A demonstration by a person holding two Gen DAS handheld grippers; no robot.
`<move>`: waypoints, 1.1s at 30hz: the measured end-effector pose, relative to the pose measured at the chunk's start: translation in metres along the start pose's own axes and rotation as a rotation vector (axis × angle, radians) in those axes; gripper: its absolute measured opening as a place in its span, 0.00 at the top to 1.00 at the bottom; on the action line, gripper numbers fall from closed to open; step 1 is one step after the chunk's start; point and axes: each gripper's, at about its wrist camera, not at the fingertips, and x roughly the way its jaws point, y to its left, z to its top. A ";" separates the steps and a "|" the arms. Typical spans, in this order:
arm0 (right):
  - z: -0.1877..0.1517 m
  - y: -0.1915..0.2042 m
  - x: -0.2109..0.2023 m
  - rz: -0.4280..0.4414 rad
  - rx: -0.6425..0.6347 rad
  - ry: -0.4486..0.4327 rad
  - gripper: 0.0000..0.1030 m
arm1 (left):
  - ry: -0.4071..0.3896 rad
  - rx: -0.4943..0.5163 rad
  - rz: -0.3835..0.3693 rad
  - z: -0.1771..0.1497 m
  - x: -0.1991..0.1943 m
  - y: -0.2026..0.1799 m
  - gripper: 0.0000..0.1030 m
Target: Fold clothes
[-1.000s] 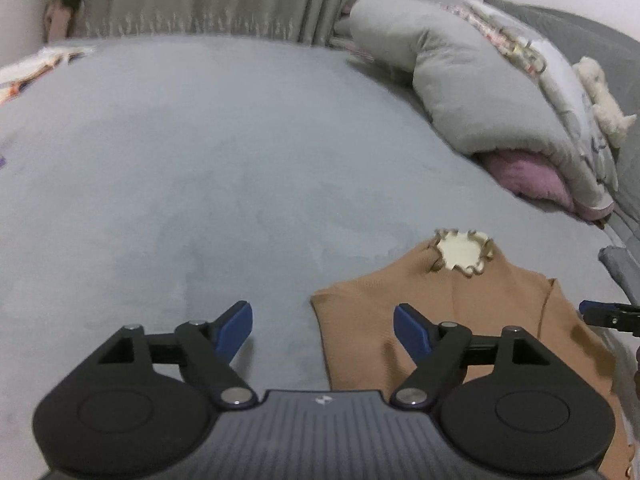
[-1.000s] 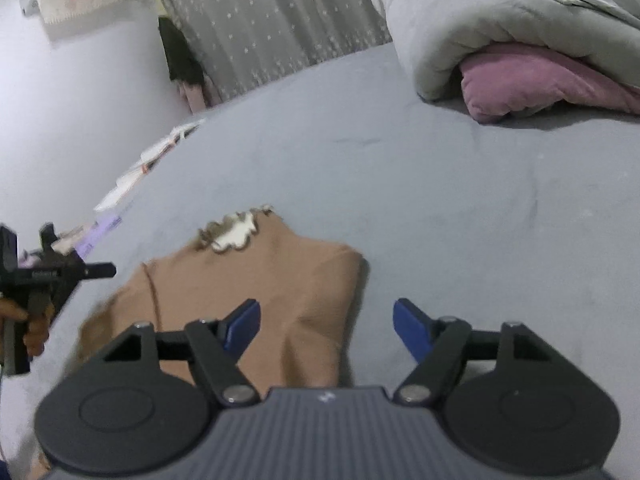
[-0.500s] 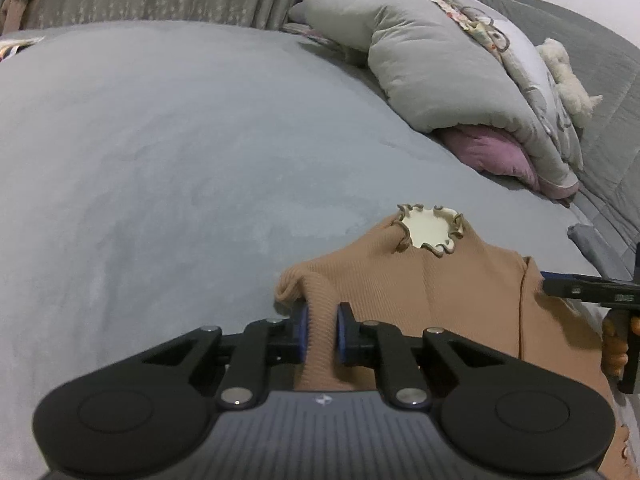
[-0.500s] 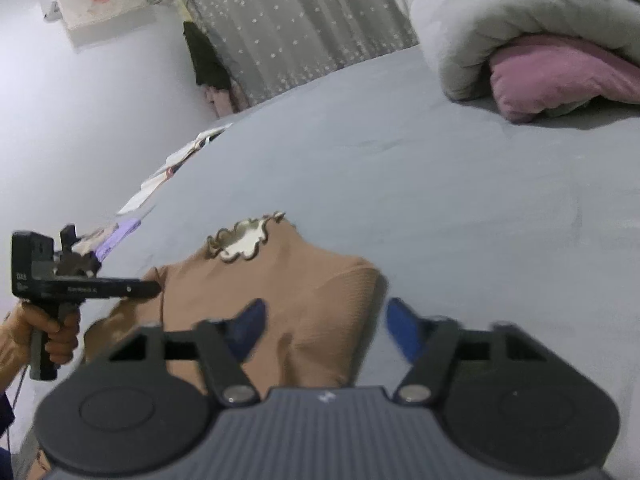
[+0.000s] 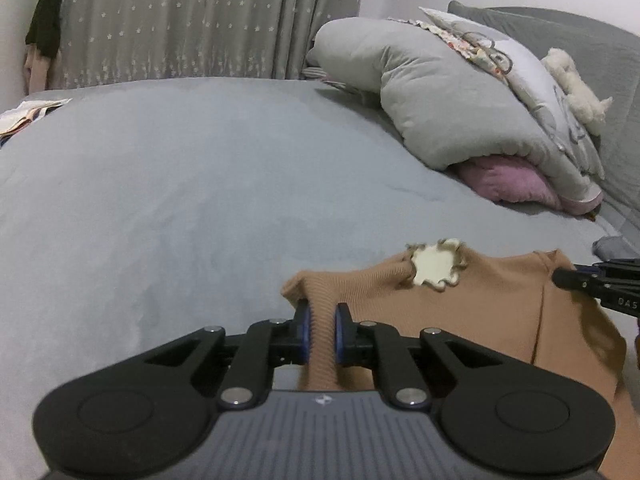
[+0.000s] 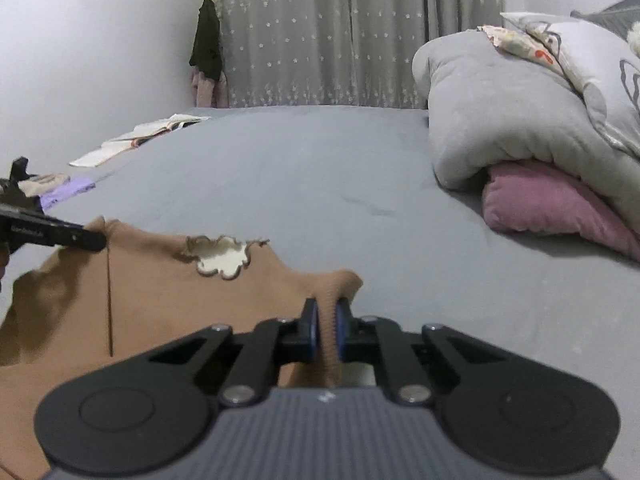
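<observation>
Brown sweater [image 5: 472, 312] on the bed [image 5: 180, 184], pinched at both shoulders by left hand-held gripper [image 5: 320, 330] and right hand-held gripper [image 6: 326, 330]; one side seemingly folded in, folding unfinished.

Tan-brown ribbed sweater [image 5: 460, 312], cream scalloped neck patch [image 5: 436, 266] with brown edging. Bedsheet [image 5: 180, 200] plain blue-grey. Curtain [image 5: 208, 20] grey, small pale stars. Duvet [image 5: 440, 120] light grey; pillow [image 5: 508, 182] pink beneath. Gripper fingers [image 5: 304, 330] black, blue pads. Hanging garment [image 6: 206, 40] black. Cloth [image 6: 68, 192] at bed edge lilac.
</observation>
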 end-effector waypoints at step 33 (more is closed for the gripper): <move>-0.075 0.045 -0.144 -0.073 0.205 0.157 0.05 | 0.094 0.013 0.073 -0.153 -0.191 -0.066 0.12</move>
